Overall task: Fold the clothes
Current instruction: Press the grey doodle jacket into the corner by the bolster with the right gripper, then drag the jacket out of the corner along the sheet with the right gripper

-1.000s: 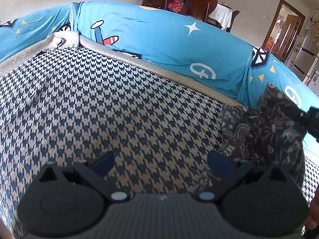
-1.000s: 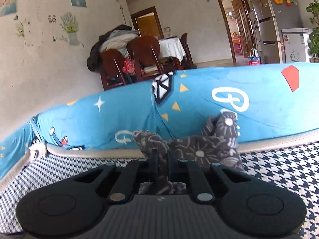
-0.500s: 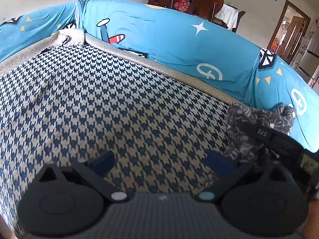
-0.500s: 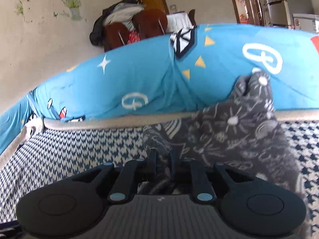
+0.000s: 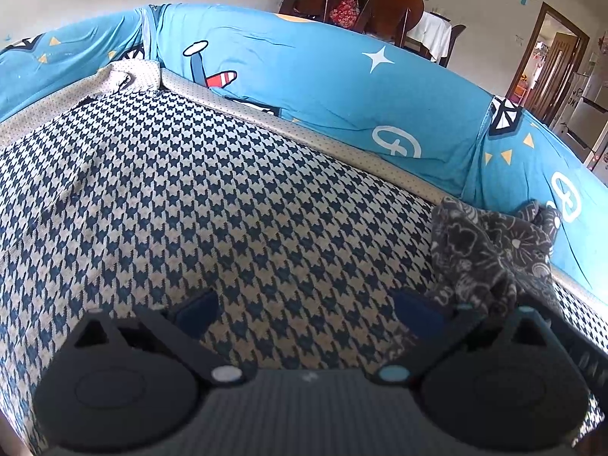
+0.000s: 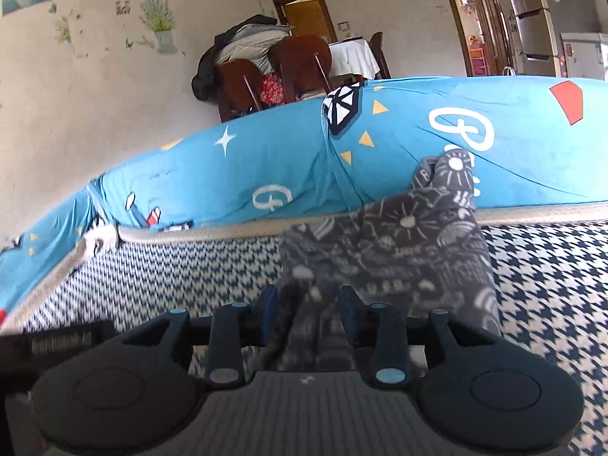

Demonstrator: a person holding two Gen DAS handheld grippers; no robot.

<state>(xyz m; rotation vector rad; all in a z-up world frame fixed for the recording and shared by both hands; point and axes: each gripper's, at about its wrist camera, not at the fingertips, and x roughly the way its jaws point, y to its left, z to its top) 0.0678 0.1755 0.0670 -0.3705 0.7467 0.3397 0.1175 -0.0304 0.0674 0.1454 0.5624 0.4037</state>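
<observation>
Left gripper (image 5: 304,311) hung over houndstooth seat cushion (image 5: 212,205), fingers spread wide, nothing between them; dark patterned garment (image 5: 490,250) lay bunched at right, against blue cartoon-print backrest (image 5: 323,87)

Right wrist view: right gripper (image 6: 308,306) jaws partly parted, garment (image 6: 402,250) fabric bunched between blue pads (image 6: 269,306), grip unclear; rest heaped on cushion (image 6: 551,277) up to backrest (image 6: 266,163)

No text can be read with certainty. The blue cushion cover (image 6: 418,159) carries only white looped symbols, and a dark bar (image 6: 60,342) bears blurred, illegible lettering.
</observation>
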